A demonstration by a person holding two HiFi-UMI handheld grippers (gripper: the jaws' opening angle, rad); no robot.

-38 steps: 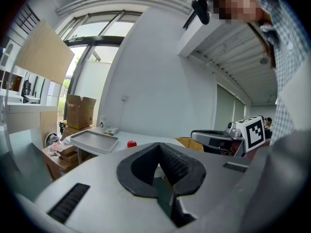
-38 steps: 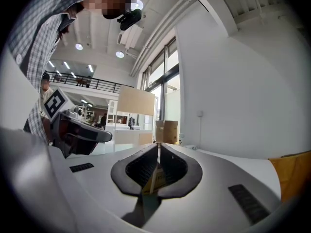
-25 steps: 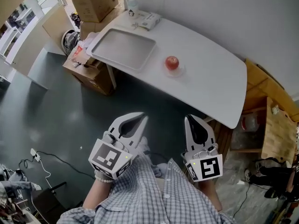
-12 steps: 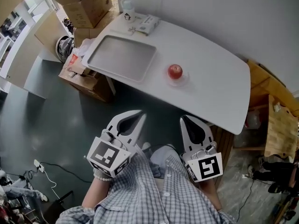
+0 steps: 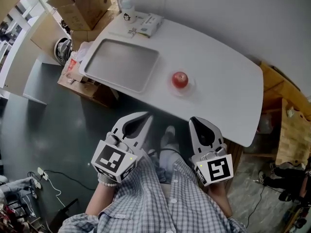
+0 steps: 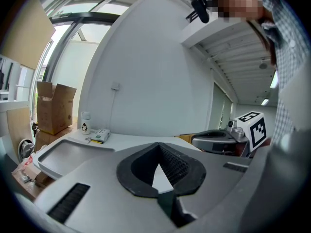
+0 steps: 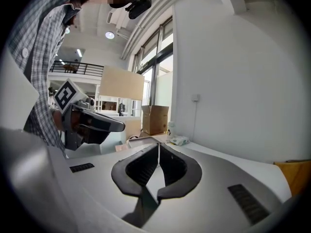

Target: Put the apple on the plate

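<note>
Apple [image 5: 180, 79] sits on a small clear plate [image 5: 189, 86] mid-counter [image 5: 228, 96], right of the grey tray [image 5: 121, 64]. My left hand-held gripper [image 5: 146, 118] and right hand-held gripper [image 5: 195, 122] are closed, empty, near my body; I judge nothing needs carrying.

Blue-white plaid shirt [image 5: 155, 203]; grey left gripper [image 5: 147, 115], right gripper [image 5: 192, 119] w/ b&w marker cubes [image 5: 114, 161].

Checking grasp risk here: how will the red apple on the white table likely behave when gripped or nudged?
The apple looks round and glossy, so it would probably roll if nudged and might slip in a narrow pinch. It appears whole and firm, so likely rigid under a squeeze.
</note>
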